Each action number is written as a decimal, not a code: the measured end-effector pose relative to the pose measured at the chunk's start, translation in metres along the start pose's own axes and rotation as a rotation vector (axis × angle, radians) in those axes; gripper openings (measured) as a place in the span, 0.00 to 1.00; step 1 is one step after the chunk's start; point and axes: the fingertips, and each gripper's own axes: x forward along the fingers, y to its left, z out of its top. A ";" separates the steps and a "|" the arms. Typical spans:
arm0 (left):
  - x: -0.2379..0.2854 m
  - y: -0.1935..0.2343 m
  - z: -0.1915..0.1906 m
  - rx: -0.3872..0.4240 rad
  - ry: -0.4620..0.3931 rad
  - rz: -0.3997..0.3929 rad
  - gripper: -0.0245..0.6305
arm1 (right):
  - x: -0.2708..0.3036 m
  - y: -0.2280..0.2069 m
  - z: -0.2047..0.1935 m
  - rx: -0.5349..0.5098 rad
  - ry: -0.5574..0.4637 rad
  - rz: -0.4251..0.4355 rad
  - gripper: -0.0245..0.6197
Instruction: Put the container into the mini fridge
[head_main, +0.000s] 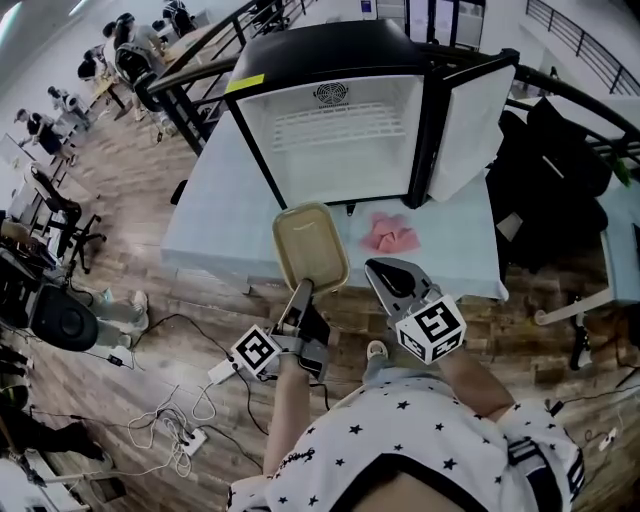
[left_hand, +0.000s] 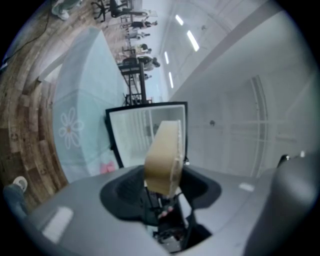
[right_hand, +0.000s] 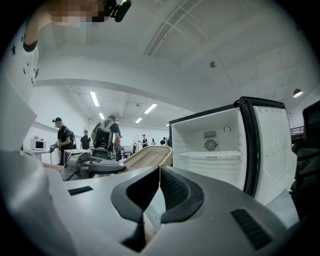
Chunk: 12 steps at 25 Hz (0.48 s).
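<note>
You face a black mini fridge (head_main: 340, 130) lined in white, a beige plastic container (head_main: 311, 245), a pink crumpled cloth (head_main: 391, 235), a pale blue tablecloth (head_main: 225, 210) and your white star-dotted shirt (head_main: 400, 440).

Pink item (head_main: 391, 235), maybe cloth, on pale-blue table (head_main: 220, 215).

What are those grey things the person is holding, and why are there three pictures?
They are two-jaw grabbers, one in each hand. One picture comes from a camera on the person's head, looking down; the other two from cameras riding on the grabbers. The left gripper pinches a tan container by its edge. The right gripper is shut and empty. Ahead, a mini fridge stands open on a table with a pale blue cover, where something pink lies too.
</note>
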 end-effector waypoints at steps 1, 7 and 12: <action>0.008 0.000 0.003 0.000 -0.002 -0.002 0.36 | 0.004 -0.006 0.002 0.000 -0.003 0.002 0.07; 0.051 0.002 0.021 0.004 -0.018 -0.019 0.36 | 0.031 -0.046 0.005 0.004 -0.010 0.011 0.07; 0.081 0.008 0.030 0.002 -0.021 -0.011 0.36 | 0.050 -0.069 0.003 0.005 -0.012 0.026 0.07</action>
